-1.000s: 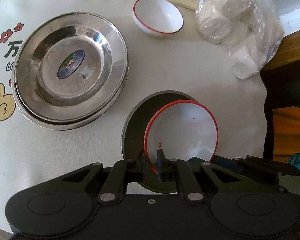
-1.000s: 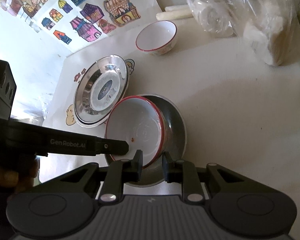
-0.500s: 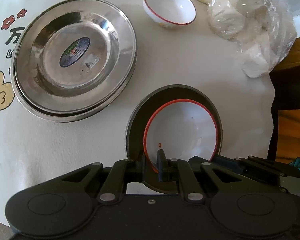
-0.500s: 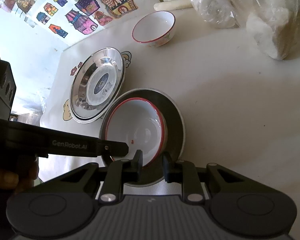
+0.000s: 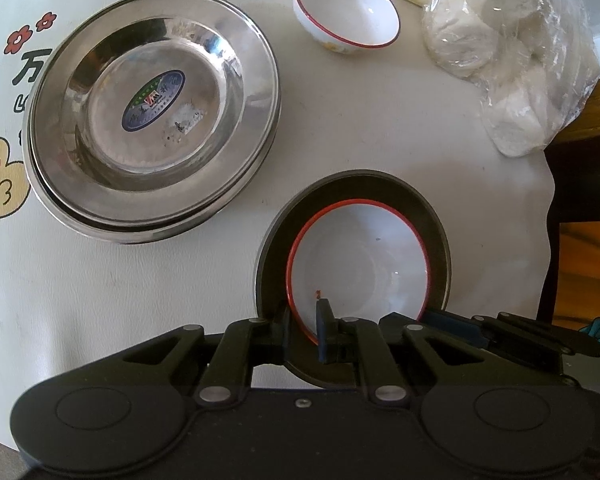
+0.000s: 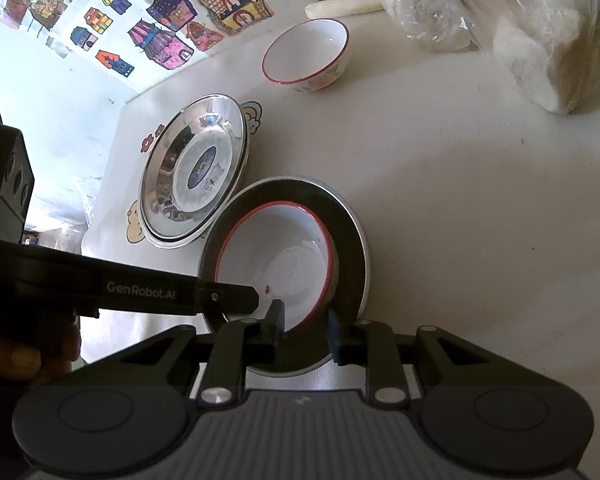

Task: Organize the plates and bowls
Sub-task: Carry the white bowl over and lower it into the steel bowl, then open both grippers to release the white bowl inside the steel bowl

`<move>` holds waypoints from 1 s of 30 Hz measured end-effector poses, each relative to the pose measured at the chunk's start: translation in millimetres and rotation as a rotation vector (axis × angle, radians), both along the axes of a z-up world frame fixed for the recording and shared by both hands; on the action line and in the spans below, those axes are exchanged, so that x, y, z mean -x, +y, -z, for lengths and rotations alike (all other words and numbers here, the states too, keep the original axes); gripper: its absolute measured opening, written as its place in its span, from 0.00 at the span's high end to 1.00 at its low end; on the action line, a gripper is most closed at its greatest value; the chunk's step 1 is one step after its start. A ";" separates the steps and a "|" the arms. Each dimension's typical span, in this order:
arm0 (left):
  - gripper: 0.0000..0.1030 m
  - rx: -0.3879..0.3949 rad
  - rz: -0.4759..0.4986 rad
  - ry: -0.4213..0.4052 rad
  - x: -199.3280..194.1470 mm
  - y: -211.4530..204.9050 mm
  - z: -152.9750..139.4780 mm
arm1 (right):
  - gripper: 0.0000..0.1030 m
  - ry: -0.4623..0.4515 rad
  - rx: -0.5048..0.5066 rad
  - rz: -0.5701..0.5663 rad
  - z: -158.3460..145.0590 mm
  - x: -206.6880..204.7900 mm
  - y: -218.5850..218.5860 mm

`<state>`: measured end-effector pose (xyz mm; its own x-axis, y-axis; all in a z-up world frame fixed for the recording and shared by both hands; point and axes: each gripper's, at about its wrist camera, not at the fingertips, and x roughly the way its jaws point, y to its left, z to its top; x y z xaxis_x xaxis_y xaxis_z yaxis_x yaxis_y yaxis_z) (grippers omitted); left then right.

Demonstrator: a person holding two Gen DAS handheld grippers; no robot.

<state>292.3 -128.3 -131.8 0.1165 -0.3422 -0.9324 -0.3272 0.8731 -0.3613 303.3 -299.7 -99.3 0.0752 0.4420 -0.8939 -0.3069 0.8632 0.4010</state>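
Observation:
A white bowl with a red rim lies flat inside a steel plate on the white cloth. My left gripper is shut on the bowl's near rim, one finger outside and one inside. My right gripper straddles the same bowl's rim from the other side. Its jaws are opening and a gap shows beside the rim. A stack of steel plates sits to the left. A smaller red-rimmed bowl stands farther back.
A plastic bag of white rolls lies at the back right, with white sticks behind the small bowl. The cloth ends at the right over a wooden edge. A hand holds the left gripper.
The held bowl was tilted up over the plate and now rests flat in it. The right jaws stand slightly wider. Both cameras have shifted a little.

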 end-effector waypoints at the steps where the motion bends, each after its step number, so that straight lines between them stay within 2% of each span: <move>1: 0.86 0.001 0.001 -0.001 -0.4 -0.2 -0.2 | 0.73 -0.001 0.000 0.001 -0.6 0.2 -0.1; 9: 0.81 -0.002 0.022 -0.004 -1.3 0.2 -6.8 | 0.70 -0.034 0.025 -0.011 -9.7 2.8 1.0; 14: 0.79 -0.001 0.036 -0.016 -1.3 5.6 -18.6 | 0.67 -0.114 0.070 -0.036 -28.1 5.5 2.2; 17: 0.73 -0.004 0.033 -0.034 0.3 10.2 -28.3 | 0.65 -0.169 0.087 -0.041 -41.4 6.5 1.6; 20: 0.57 -0.015 0.021 -0.073 2.3 15.0 -41.1 | 0.56 -0.217 0.090 -0.037 -54.2 6.7 1.0; 22: 0.42 -0.014 0.017 -0.104 2.1 18.8 -50.0 | 0.53 -0.249 0.096 -0.032 -61.0 6.7 1.7; 29: 0.22 -0.050 0.025 -0.198 -9.0 28.7 -73.3 | 0.40 -0.317 0.095 -0.023 -76.9 1.6 5.1; 30: 0.17 -0.052 0.018 -0.212 -11.1 30.4 -75.8 | 0.38 -0.327 0.096 -0.022 -79.0 0.4 5.5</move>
